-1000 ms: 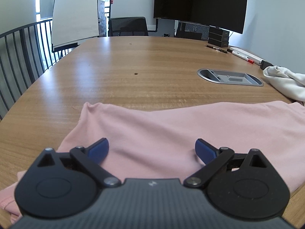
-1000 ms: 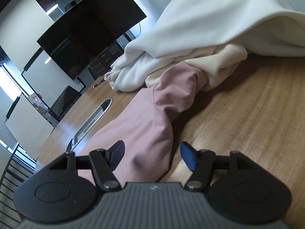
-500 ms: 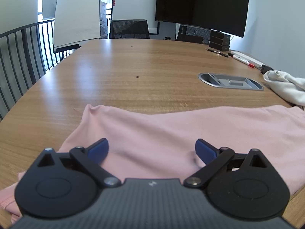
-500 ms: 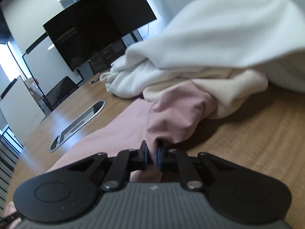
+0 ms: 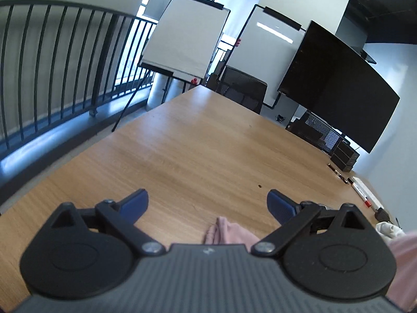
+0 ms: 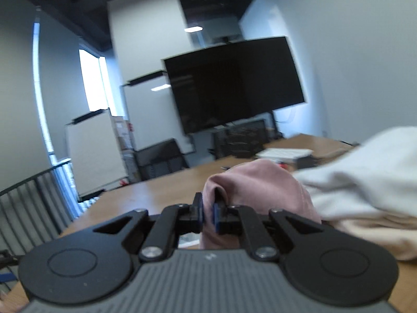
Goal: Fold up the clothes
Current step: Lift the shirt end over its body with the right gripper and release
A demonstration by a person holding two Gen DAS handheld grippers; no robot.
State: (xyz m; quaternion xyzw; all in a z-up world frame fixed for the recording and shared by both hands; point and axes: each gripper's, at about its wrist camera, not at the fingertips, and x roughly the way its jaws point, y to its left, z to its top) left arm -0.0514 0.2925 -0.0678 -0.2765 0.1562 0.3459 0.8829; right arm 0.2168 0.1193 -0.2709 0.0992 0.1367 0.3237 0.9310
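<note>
My right gripper (image 6: 207,211) is shut on a fold of the pink garment (image 6: 260,185), which bulges up just beyond its blue pads above the wooden table (image 6: 161,190). My left gripper (image 5: 208,203) is open, tilted up over the table (image 5: 198,151), with nothing between its fingers. In the left wrist view only a small bunched tip of the pink garment (image 5: 229,230) shows close under the gripper body, and more pink cloth (image 5: 404,260) lies at the right edge.
A heap of white and cream clothes (image 6: 365,182) lies right of the pink garment. Markers (image 5: 362,198) and small black boxes (image 5: 344,156) sit at the table's far right. A dark screen (image 5: 336,88), whiteboards (image 5: 185,44), a chair (image 5: 242,88) and a railing (image 5: 52,60) surround the table.
The right gripper closed on the pink garment and lifted it, its view swinging up toward the room. The left gripper stayed open and tilted up and left, so most of the pink cloth dropped from view.
</note>
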